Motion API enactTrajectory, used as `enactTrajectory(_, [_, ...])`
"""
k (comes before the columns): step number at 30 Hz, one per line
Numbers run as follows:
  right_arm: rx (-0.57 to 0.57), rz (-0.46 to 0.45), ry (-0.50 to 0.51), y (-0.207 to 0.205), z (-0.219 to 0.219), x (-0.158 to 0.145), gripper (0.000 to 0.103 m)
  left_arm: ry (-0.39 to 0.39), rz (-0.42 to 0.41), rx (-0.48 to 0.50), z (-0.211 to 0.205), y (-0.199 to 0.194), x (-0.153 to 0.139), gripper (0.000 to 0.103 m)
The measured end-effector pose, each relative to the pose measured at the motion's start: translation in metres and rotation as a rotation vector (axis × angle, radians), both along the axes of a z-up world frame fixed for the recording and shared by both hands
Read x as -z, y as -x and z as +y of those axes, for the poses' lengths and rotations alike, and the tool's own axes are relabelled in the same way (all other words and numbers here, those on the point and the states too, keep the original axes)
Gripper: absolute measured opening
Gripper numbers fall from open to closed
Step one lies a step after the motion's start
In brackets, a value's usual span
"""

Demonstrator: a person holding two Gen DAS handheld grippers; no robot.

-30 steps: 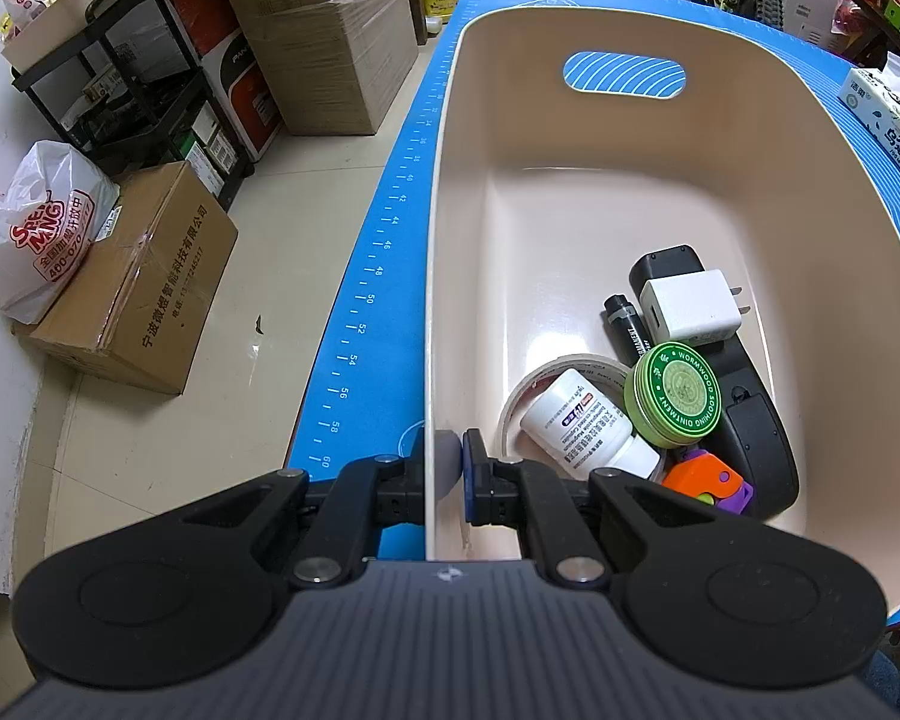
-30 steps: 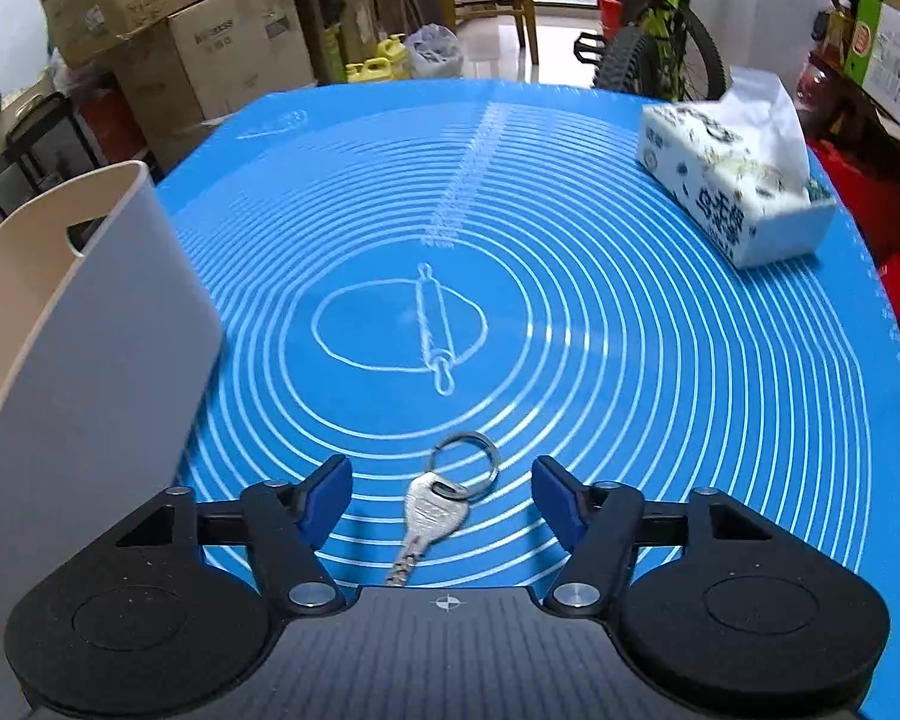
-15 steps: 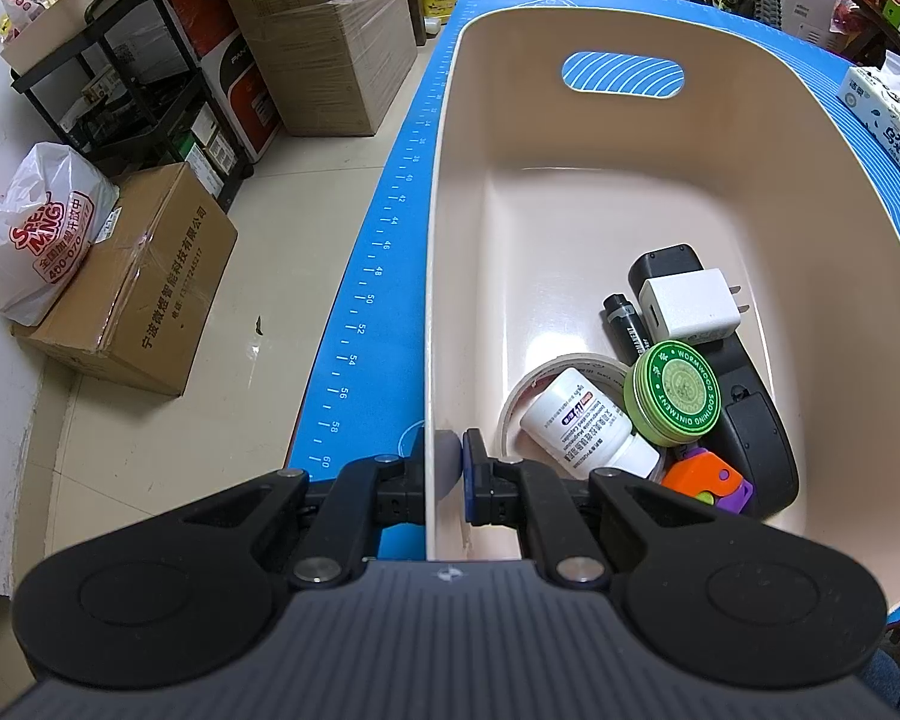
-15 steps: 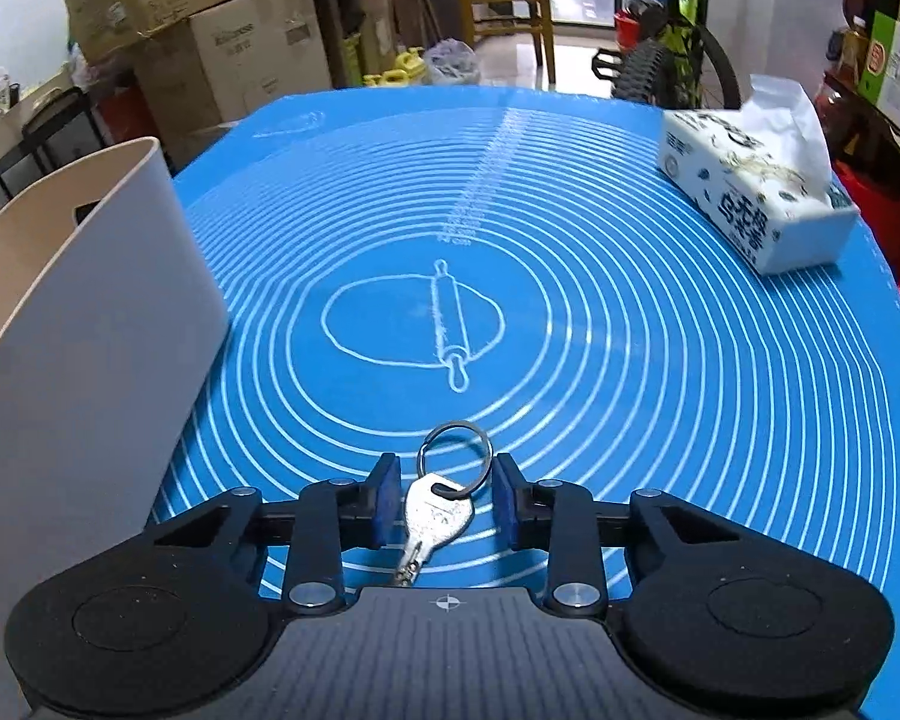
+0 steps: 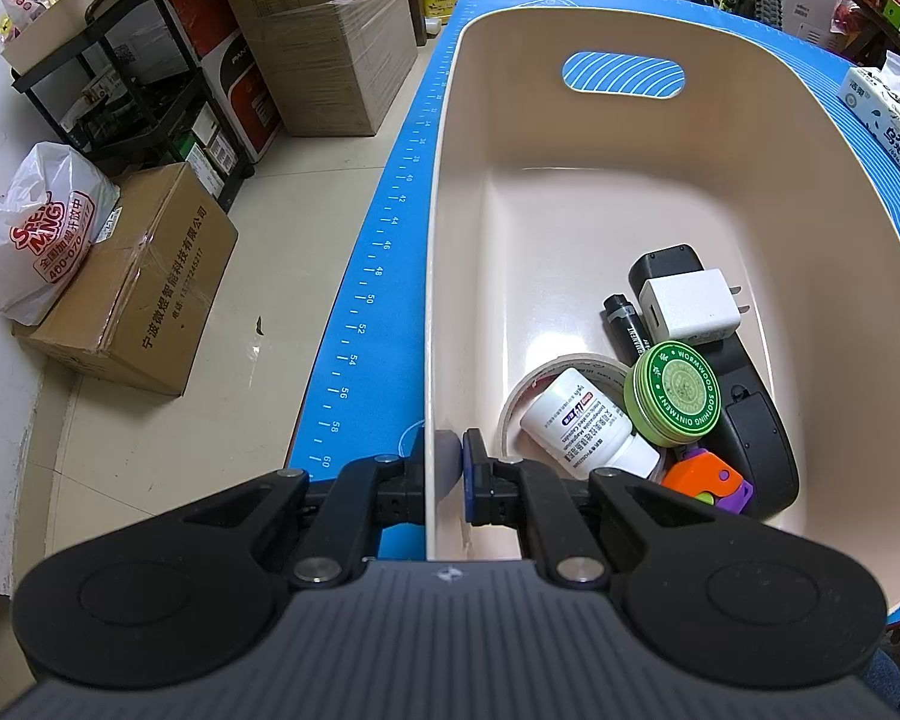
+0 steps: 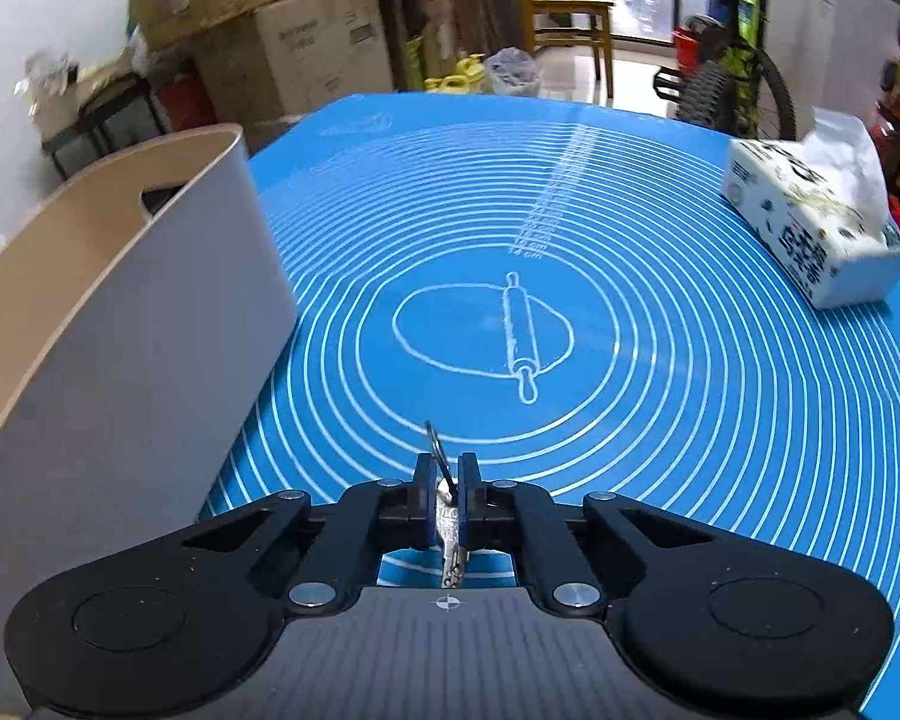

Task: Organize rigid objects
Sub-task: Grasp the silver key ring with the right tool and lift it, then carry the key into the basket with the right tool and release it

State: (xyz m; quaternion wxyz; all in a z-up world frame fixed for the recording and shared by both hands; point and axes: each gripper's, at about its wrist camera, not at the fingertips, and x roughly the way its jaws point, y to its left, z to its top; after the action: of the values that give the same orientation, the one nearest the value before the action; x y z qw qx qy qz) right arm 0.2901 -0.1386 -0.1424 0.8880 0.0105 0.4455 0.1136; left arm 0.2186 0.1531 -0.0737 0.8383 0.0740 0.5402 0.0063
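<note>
- My right gripper has just been closing, and its blue pads now pinch the silver key edge-on at the lower centre of the right wrist view.
- The key ring pokes up past the fingertips, and the key's blade hangs down behind the pads.
- Whether the key still touches the blue baking mat I cannot tell from here.
- The mat's rolling-pin drawing sits just above the ring in the frame.
- A tissue pack rests on the mat at upper right, well apart from my grip.
- The cream bin fills the left side of that view, near the key.
- My left gripper is clamped on the bin's near wall, one finger outside, one inside, at lower centre of the left wrist view.
- In the bin's lower right lie a white pill bottle over a tape roll, a green ointment tin, a white charger, a black marker, a black mouse, and an orange toy.
</note>
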Motion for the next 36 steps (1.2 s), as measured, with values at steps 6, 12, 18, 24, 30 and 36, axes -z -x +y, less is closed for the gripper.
enactTrajectory(6, [-0.013, -0.022, 0.061, -0.005, 0.006, 0.004, 0.018, -0.003, 0.001, 0.003, 0.0, 0.0, 0.0, 0.01])
enactTrajectory(12, [-0.029, -0.037, 0.082, -0.009, 0.013, 0.007, 0.015, -0.004, 0.001, 0.003, -0.001, 0.0, 0.0, 0.011])
enactTrajectory(18, [0.008, -0.041, 0.073, -0.006, 0.007, 0.003, 0.013, -0.004, 0.001, 0.004, -0.001, 0.0, 0.0, 0.011])
enactTrajectory(24, [0.037, -0.063, 0.064, 0.001, 0.002, -0.015, 0.013, -0.001, 0.0, 0.001, 0.0, 0.001, 0.0, 0.011])
enactTrajectory(30, [0.039, -0.117, 0.064, 0.009, 0.005, -0.042, 0.013, -0.001, 0.0, 0.001, 0.0, 0.001, 0.0, 0.01])
enactTrajectory(36, [0.046, -0.201, 0.037, 0.014, 0.011, -0.075, 0.013, -0.001, 0.0, 0.001, 0.0, 0.001, 0.0, 0.01])
